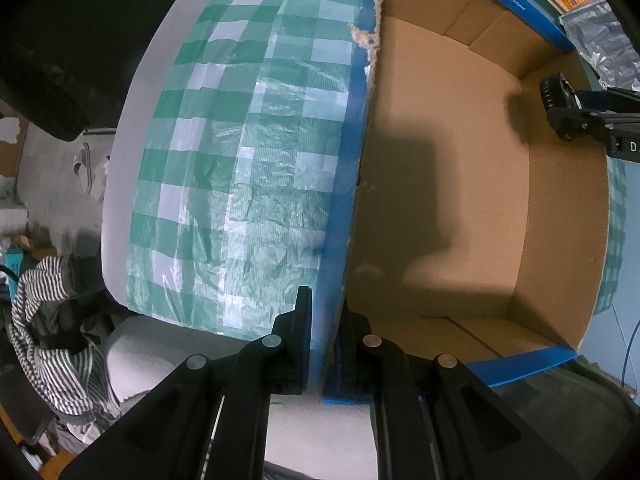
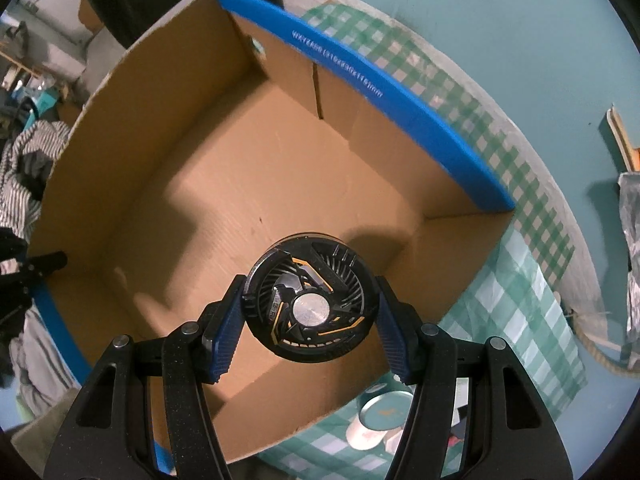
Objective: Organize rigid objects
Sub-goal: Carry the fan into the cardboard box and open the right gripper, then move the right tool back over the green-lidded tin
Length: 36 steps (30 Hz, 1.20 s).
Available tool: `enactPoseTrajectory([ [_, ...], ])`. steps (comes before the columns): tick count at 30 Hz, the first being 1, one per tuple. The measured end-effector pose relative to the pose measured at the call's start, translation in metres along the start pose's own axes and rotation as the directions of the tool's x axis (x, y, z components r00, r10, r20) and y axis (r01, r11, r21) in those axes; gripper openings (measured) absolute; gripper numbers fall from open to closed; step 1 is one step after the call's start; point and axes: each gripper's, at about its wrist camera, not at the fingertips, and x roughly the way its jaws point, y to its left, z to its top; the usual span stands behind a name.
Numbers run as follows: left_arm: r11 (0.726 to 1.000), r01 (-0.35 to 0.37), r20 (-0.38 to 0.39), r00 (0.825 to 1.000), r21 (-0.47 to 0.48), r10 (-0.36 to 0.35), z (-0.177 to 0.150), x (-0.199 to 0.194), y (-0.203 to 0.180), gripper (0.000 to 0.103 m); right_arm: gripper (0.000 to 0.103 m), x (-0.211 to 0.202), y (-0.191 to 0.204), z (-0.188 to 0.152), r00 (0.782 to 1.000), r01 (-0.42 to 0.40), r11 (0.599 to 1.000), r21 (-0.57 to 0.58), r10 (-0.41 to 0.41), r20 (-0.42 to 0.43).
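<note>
An open cardboard box (image 1: 440, 184) with blue outer walls sits on a green checked tablecloth (image 1: 248, 152). Its inside holds nothing. My left gripper (image 1: 324, 344) is shut on the box's near wall (image 1: 340, 272), one finger on each side. My right gripper (image 2: 310, 316) is shut on a round black fan (image 2: 310, 304) with orange lines and a silver hub, held above the box floor (image 2: 248, 208). The fan and right gripper also show at the right edge of the left wrist view (image 1: 560, 96).
A striped cloth (image 1: 52, 320) lies over a chair to the left. A round teal-lidded tin (image 2: 384, 412) sits on the tablecloth (image 2: 520, 320) beside the box. A silver bag (image 2: 630, 240) lies on the right. The wall is teal.
</note>
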Motion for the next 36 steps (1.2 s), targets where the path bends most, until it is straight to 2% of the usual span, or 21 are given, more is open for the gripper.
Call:
enactPoseTrajectory([
  [9, 1.0, -0.003, -0.016, 1.0, -0.007, 0.003, -0.008, 0.005, 0.002, 0.009, 0.061, 0.001, 0.005, 0.002, 0.999, 0.037, 0.999, -0.014, -0.037, -0.01],
  [14, 1.0, 0.0, -0.003, 1.0, -0.006, 0.0, -0.009, 0.002, 0.001, 0.009, 0.071, -0.002, 0.006, 0.002, 1.0, 0.019, 1.0, 0.006, -0.019, 0.013],
  [20, 1.0, -0.006, 0.005, 1.0, 0.008, 0.006, -0.007, -0.002, -0.003, 0.009, 0.074, -0.013, 0.006, 0.002, 0.998, 0.019, 0.999, 0.032, -0.021, 0.051],
  [30, 1.0, -0.014, 0.011, 1.0, 0.024, 0.013, -0.005, -0.008, -0.009, 0.009, 0.074, -0.051, -0.015, -0.013, 0.995, 0.002, 0.993, 0.116, -0.014, 0.103],
  [36, 0.999, -0.015, 0.011, 1.0, 0.038, 0.014, -0.003, -0.009, -0.014, 0.009, 0.074, -0.067, -0.042, -0.035, 0.995, 0.017, 0.982, 0.191, -0.036, 0.096],
])
